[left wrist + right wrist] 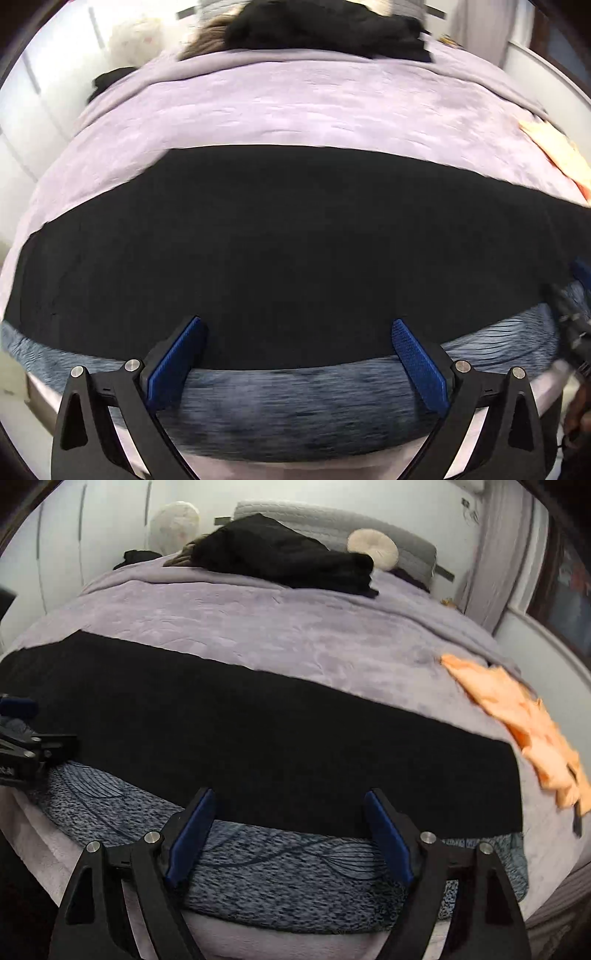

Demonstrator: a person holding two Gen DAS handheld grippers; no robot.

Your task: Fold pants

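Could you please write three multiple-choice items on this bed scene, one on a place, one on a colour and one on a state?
1. Where do the black pants lie?
A. Spread flat across the near part of the bed
B. Hung on the wall
C. Bunched beside the round cushion

2. What colour is the garment near the bed's right edge?
A. Green
B. Orange
C. White

3. How does the right gripper stand?
A. Shut on the pants
B. Shut on nothing
C. Open, holding nothing

Answers:
1 A, the pants stretch as a flat band over the lilac blanket.
2 B, it is plainly orange.
3 C, its blue pads stand well apart with only bedding between; the left gripper is open too.
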